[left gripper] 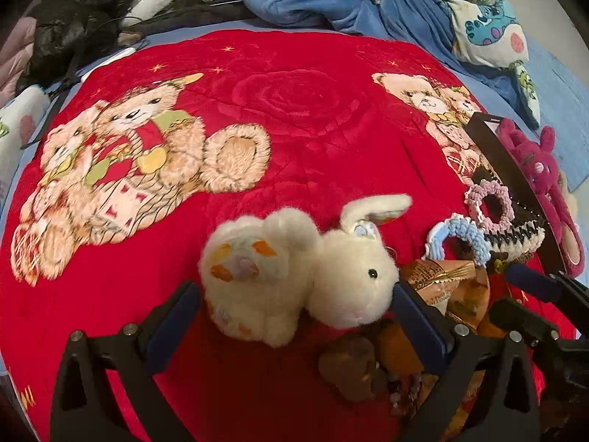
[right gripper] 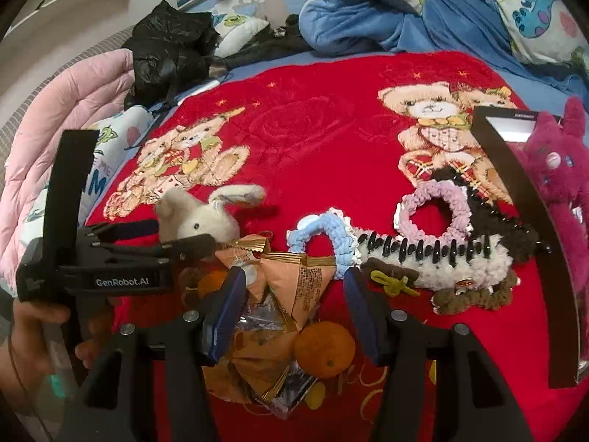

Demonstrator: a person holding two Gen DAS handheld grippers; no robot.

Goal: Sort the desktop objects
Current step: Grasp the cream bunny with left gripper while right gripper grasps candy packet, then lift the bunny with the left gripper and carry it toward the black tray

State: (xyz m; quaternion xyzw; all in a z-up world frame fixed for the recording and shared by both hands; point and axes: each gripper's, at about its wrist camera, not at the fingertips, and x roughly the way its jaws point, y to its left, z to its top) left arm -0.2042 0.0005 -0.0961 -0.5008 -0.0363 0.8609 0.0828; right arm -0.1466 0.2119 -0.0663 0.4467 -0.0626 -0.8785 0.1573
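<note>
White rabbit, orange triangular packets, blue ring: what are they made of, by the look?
White rabbit: plush fabric, long fuzzy pile with soft blurred edges; likely synthetic.
Orange triangular packets: thin foil or plastic film, probably; glossy print, crimped gold seams, sharp creases.
Blue ring: crocheted or looped chunky yarn, matte, visible loops; whether elastic runs inside cannot be told.

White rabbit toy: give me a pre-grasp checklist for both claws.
1. Left claw open around white rabbit toy: ok.
2. Pads pressing the rabbit: cannot tell.
3. Right claw open above orange snack packets: ok.
4. Tangerine clear of the right claw: not ok, it lies between the fingers.
5. Blue scrunchie clear of the packets: not ok, touching.
</note>
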